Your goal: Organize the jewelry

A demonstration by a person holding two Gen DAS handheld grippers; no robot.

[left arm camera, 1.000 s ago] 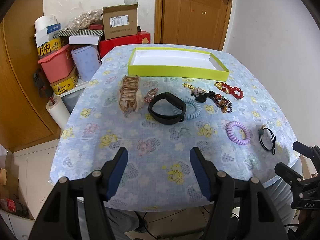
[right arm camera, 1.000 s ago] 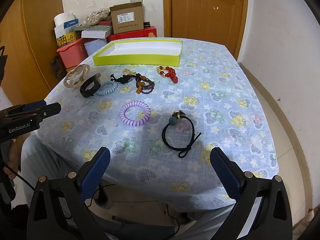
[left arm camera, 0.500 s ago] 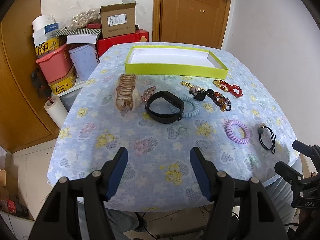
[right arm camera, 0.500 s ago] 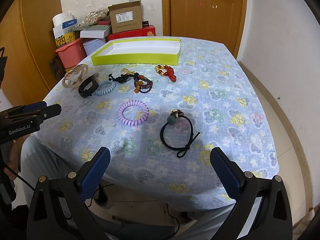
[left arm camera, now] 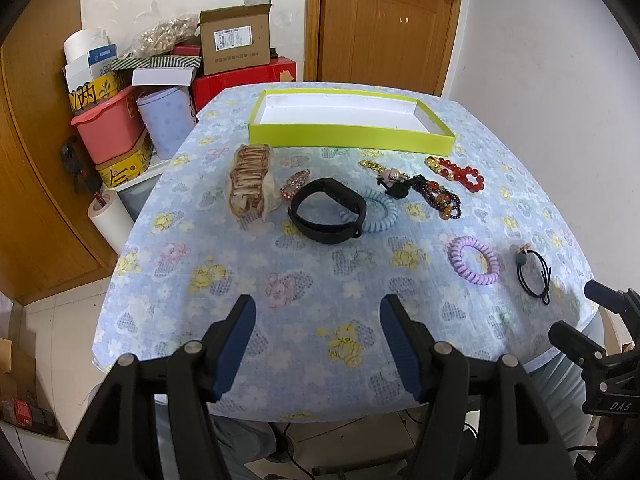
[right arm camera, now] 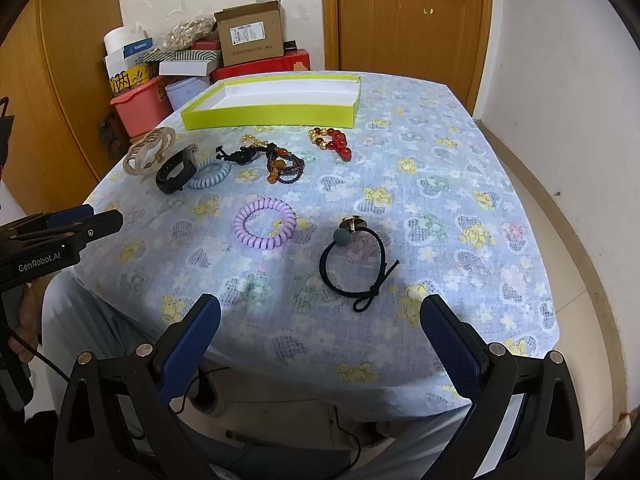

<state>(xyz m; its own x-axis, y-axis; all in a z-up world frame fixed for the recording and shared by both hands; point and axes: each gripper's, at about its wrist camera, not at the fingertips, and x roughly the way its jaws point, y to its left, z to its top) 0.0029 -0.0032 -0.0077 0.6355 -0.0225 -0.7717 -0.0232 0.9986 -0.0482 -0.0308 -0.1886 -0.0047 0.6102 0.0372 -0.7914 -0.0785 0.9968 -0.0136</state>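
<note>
A lime-green tray (left arm camera: 348, 136) (right arm camera: 268, 114), white inside and with nothing in it, lies at the table's far side. In front of it lie a beige bangle (left arm camera: 250, 186) (right arm camera: 150, 152), a black wristband (left arm camera: 326, 212) (right arm camera: 174, 172), a light blue coil tie (left arm camera: 380, 212) (right arm camera: 210, 176), dark bead bracelets (left arm camera: 436, 196) (right arm camera: 280, 164), red beads (left arm camera: 460, 170) (right arm camera: 332, 142), a purple coil tie (left arm camera: 474, 260) (right arm camera: 264, 228) and a black hair tie (left arm camera: 534, 272) (right arm camera: 352, 260). My left gripper (left arm camera: 318, 320) and right gripper (right arm camera: 320, 316) hang open over the near edge, holding nothing.
The table wears a blue floral cloth (left arm camera: 320, 280). Boxes, a pink tub (left arm camera: 106, 128) and a paper roll (left arm camera: 110, 216) crowd the floor at the far left. A wooden door (left arm camera: 384, 20) stands behind. The person's legs show below the table edge.
Both grippers have drawn back slightly from the table, so the jewelry sits a little farther away. Nothing on the table has moved.
</note>
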